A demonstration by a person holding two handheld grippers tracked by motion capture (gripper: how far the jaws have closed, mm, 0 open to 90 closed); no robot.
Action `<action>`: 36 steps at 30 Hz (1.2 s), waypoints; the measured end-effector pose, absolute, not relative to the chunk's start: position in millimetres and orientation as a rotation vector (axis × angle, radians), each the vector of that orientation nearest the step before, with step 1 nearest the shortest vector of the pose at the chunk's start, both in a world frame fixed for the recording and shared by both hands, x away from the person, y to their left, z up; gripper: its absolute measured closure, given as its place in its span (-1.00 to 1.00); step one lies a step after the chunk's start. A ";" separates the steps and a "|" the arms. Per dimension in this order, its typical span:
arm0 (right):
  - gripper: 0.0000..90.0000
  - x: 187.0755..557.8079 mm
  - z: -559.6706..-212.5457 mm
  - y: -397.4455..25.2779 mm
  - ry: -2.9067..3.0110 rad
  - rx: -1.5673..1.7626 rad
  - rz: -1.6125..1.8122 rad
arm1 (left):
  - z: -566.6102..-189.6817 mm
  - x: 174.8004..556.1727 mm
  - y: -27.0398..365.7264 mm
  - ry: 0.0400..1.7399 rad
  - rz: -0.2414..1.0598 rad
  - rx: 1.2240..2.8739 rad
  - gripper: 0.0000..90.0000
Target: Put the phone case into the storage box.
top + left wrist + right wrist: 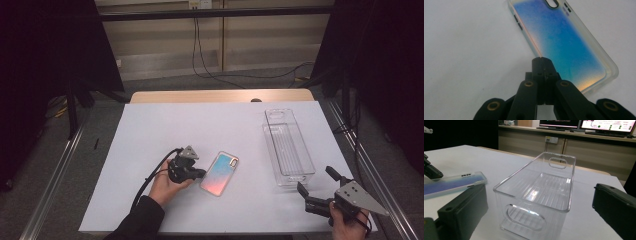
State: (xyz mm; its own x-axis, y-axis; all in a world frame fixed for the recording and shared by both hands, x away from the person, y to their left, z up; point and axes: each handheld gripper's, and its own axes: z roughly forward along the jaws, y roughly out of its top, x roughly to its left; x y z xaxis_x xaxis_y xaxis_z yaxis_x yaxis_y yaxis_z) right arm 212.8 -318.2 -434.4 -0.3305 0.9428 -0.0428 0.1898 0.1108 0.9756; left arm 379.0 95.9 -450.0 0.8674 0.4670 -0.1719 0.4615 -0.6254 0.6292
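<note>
Phone case [219, 173] flat on the table [150, 130], beside the clear bin [288, 147]. Left hand-held gripper [201, 173] clenched empty at its long edge; right hand-held gripper [315, 182] released. Case likely light, flexible, slippery: pinch one raised rim.

This is looking like a lab set up for recording: black curtains [45, 45] are hanging on both sides of the table [220, 95], which is carrying a white sheet [210, 130] edge to edge, metal rails [55, 175] are running along the carpeted floor, cables [200, 60] are trailing from a wall socket [199, 4], and monitors [584, 123] are glowing on a counter behind.
</note>
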 end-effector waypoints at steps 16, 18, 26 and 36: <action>-1.00 212.0 -434.2 -318.6 1.645 1.125 1.288 | -441.9 378.1 104.5 0.693 0.070 2.274 0.84; -1.00 212.0 -434.2 -318.7 1.641 1.125 1.288 | -438.6 376.8 107.5 0.693 0.090 2.246 0.74; -1.00 211.8 -434.1 -318.4 1.645 1.123 1.290 | -432.9 372.3 114.5 0.709 0.136 2.174 0.31; -1.00 212.0 -434.0 -318.1 1.646 1.123 1.291 | -430.2 376.2 111.9 0.769 0.221 2.155 -0.68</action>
